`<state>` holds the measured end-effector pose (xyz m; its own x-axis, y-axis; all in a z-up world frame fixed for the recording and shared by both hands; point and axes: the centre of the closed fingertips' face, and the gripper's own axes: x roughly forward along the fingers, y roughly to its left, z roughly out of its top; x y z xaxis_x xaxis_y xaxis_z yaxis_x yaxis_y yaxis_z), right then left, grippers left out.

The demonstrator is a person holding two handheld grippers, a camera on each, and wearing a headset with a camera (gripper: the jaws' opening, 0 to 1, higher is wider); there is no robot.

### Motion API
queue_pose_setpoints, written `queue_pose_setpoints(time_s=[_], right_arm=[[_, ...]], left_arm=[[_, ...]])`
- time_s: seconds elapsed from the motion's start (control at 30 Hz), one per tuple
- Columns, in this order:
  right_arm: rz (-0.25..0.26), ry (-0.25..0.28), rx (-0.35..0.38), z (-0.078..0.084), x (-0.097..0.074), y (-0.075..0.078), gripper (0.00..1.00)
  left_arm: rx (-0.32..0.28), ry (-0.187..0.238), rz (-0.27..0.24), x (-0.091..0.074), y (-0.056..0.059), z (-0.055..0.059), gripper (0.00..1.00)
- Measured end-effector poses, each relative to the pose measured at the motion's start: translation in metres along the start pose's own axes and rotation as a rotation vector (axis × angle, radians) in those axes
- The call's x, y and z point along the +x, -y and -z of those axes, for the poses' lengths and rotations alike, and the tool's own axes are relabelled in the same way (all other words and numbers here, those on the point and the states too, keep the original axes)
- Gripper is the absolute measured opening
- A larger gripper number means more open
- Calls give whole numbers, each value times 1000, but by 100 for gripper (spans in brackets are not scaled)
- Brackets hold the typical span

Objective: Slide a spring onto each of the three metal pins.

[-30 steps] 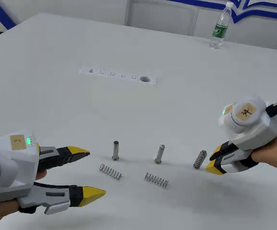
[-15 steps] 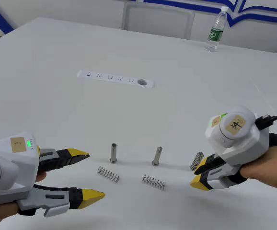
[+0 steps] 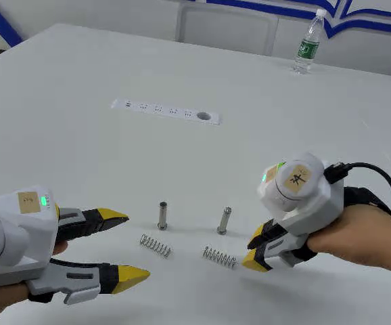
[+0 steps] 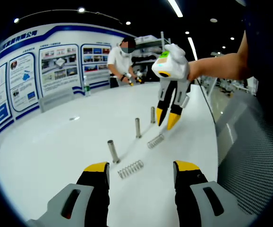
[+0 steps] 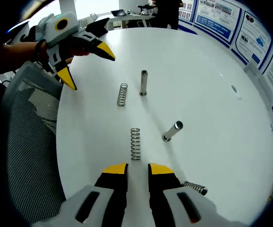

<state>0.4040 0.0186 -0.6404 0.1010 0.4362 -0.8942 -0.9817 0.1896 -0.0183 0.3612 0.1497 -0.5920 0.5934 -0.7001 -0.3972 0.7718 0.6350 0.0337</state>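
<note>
Found the left gripper (image 3: pixel 134 245) at 8 o'clock in the head view, jaws spread wide with nothing between them. Noted the first spring (image 3: pixel 155 244) lying flat on the white table (image 3: pixel 80 156) just right of those yellow tips. Saw the first pin (image 3: pixel 162 215) standing bare just beyond it, at its 12 o'clock and apart from it. Saw the second spring (image 3: pixel 220 256) lying flat further right, with the middle pin (image 3: pixel 224 221) standing at its 12 o'clock, also bare. Found the right gripper (image 3: pixel 251 249) at 4 o'clock, tips pointing down and left, close to the right end of the second spring. Noted its jaws parted only a little and empty. In the right gripper view, saw that spring dead ahead at 12 o'clock of the tips, not touching. Also saw a third spring (image 5: pixel 191 186) there at 5 o'clock, just beside the right jaw, coiled round a metal pin. In the left gripper view, picked out the third pin (image 4: pixel 152 114) upright just behind the right gripper.
</note>
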Motion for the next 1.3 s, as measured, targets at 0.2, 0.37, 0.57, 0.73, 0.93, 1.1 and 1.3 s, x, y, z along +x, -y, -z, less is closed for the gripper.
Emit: queue_pose_setpoints(time_s=[0.2, 0.37, 0.57, 0.73, 0.93, 1.1, 1.3], right_arm=[[-25, -14, -11, -3, 13, -4, 17], [-34, -35, -17, -1, 22, -6, 17], [-37, -47, -19, 1, 27, -5, 15], [-35, -57, -27, 3, 30, -4, 13], [-39, -60, -21, 3, 30, -3, 12], [-39, -48, -30, -1, 24, -7, 11], [-50, -35, -58, -7, 13, -15, 11]], left_arm=[[1, -2, 3, 1, 1, 1, 55], [1, -2, 3, 1, 1, 1, 55], [4, -5, 9, 1, 3, 0, 55], [7, -4, 14, 3, 5, -1, 55], [12, -8, 27, 5, 9, -1, 55], [26, -18, 52, 10, 14, -1, 54], [57, -30, 96, 21, 21, -5, 53]])
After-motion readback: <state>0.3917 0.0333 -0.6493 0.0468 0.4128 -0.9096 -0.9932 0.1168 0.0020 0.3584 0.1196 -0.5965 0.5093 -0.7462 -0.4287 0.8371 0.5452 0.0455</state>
